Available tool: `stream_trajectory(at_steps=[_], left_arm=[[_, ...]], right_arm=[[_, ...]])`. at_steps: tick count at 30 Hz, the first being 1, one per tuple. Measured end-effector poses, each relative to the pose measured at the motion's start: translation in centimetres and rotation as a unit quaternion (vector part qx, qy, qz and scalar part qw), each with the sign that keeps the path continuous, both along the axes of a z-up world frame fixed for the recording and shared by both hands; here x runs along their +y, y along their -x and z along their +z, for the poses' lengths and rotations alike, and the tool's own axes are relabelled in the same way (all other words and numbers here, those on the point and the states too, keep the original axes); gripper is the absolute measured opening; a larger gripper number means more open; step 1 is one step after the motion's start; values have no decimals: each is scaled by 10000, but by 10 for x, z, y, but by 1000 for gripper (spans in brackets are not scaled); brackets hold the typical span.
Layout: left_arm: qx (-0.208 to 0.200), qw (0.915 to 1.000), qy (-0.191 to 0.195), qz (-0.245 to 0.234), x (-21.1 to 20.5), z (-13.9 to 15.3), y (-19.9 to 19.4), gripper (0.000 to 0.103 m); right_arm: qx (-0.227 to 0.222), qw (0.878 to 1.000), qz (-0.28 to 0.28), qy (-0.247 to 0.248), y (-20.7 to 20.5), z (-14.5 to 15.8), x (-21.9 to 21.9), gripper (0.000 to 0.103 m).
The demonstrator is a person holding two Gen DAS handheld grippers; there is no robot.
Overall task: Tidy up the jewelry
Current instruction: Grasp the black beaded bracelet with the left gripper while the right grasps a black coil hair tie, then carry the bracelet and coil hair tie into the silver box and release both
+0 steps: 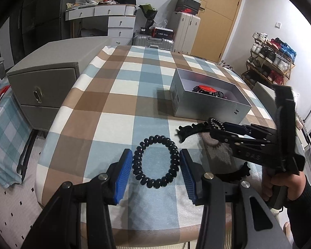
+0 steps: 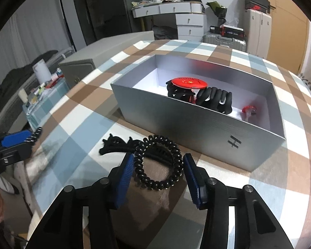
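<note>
Coil ties: two black spiral ties; left coil tie [image 1: 155,183] low in centre of left wrist view, right coil tie [image 2: 155,185] low in centre of right wrist view, just in front of silver box [image 2: 186,132].
Handling: judged light, springy and glossy; likely to squash and to slip on smooth turns; not fragile.
Hold point: across the ring, pads on opposite outer turns, as now.
Left gripper [image 1: 156,152]: blue pads closed against both sides of left coil tie.
Right gripper [image 2: 159,156]: pads set against right coil tie, seemingly gripping it; contact on right pad hard to confirm.
Hair claw [image 2: 118,145]: black, lying directly beneath and behind right coil tie; possible snag on lifting.
Box contents: red badge [image 2: 188,82], black claw clips [image 2: 215,99], small red item [image 2: 249,110]; free floor left of these.
Obstruction: near box wall standing between right coil tie and interior; clearance over the rim needed.
Surface: checked tablecloth [image 2: 76,112].
</note>
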State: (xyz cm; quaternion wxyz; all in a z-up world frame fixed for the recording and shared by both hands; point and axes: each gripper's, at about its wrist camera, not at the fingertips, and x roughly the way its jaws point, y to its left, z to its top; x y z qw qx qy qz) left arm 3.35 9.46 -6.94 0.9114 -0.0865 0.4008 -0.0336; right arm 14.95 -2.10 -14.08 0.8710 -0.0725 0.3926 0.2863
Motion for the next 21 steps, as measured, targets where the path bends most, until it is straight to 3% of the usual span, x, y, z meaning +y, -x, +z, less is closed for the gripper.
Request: stream_trajectory(at_steps=[13, 21], left_arm=[[-144, 9994, -316, -93, -17, 19, -13, 41], [-274, 9984, -386, -325, -37, 36, -40, 41]], right_arm=[[-33, 9949, -126, -996, 29, 38, -52, 48], [-460, 9882, -262, -1437, 38, 73, -79, 48]])
